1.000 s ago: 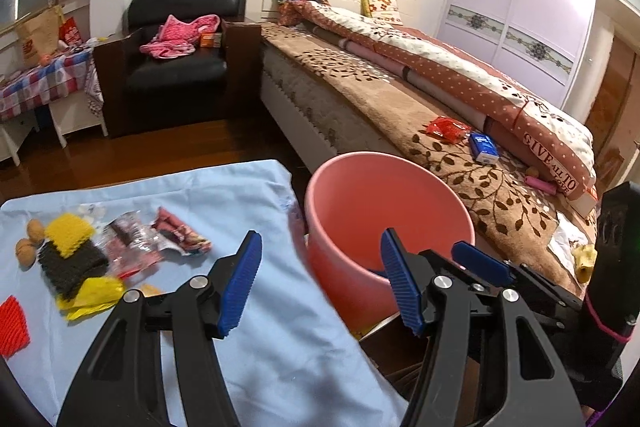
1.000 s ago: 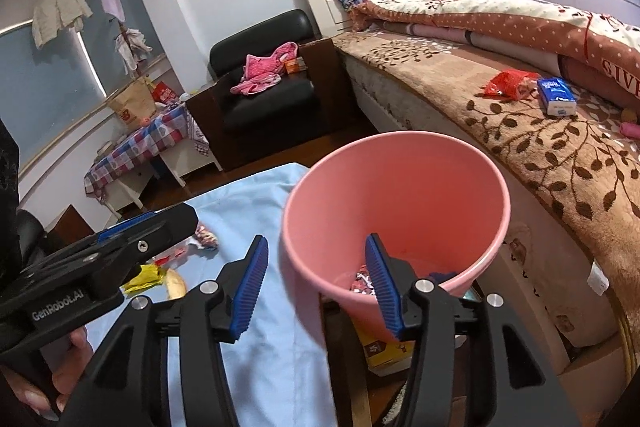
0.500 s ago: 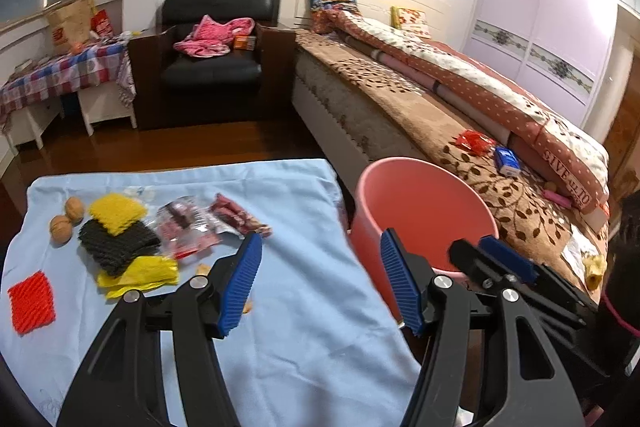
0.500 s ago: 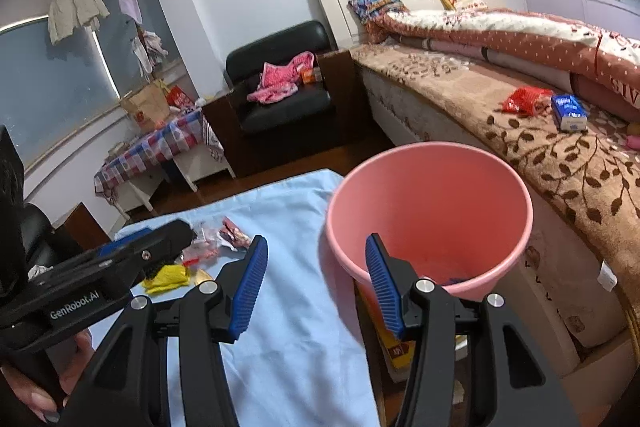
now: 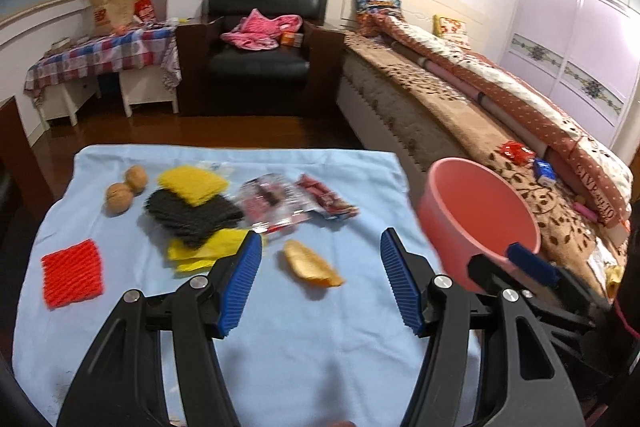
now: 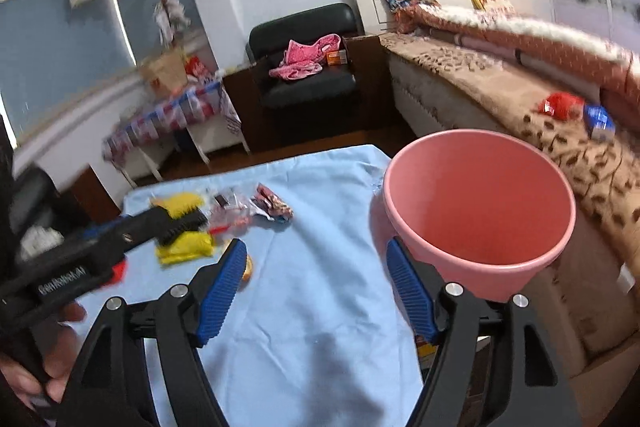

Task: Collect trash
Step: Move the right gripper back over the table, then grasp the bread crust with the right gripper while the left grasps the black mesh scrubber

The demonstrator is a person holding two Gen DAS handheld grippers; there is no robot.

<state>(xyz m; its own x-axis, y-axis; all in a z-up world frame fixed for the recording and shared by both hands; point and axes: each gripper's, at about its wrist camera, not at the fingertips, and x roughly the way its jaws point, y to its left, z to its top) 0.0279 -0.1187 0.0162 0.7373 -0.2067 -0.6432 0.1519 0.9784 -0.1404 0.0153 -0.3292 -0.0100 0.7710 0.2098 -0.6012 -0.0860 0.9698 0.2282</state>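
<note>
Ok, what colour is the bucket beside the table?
Pink, a salmon shade; the bucket shows best in the right wrist view.

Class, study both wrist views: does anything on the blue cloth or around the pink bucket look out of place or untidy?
Yes. Litter lies scattered on the blue cloth: crumpled wrappers, foam nets, an orange peel and two walnuts, none yet in the pink bucket. A red packet lies on the bed.

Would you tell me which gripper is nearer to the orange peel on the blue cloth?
Left. The left gripper frames the orange peel; the right gripper, jaws opening and empty, sits beside the pink bucket.
</note>
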